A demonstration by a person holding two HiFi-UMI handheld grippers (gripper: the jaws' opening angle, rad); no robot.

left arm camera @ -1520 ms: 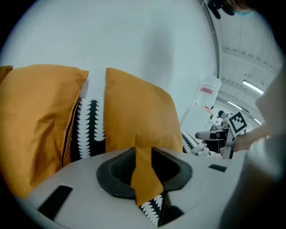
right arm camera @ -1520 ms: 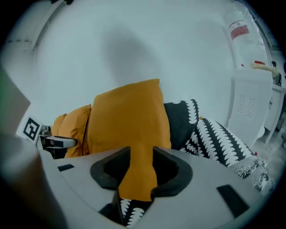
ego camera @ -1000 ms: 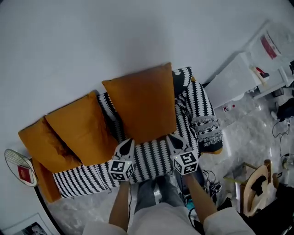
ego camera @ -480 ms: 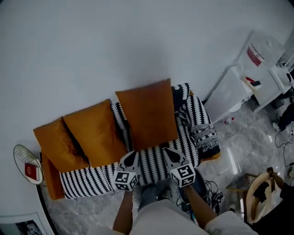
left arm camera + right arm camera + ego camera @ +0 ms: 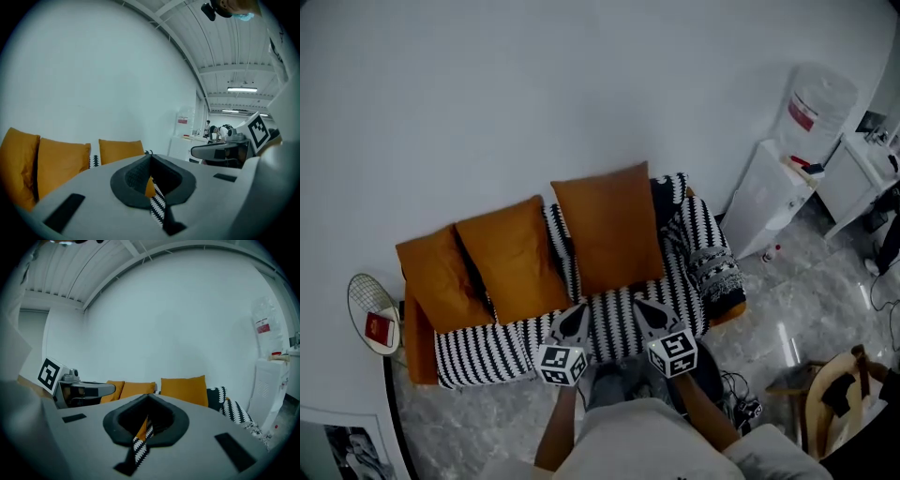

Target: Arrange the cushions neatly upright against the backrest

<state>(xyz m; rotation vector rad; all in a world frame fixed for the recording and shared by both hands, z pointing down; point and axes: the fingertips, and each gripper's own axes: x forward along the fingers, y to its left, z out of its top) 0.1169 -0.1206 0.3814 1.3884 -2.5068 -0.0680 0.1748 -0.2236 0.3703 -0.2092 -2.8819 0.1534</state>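
White wall (image 5: 534, 84) backed a striped sofa (image 5: 483, 352) on marble floor (image 5: 806, 309); three orange cushions (image 5: 609, 225) stood upright. Left gripper (image 5: 577, 311) and right gripper (image 5: 641, 307) were clenched, empty.

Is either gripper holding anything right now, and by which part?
Nothing held: left gripper and right gripper both have jaws shut and empty, clear of the cushions.
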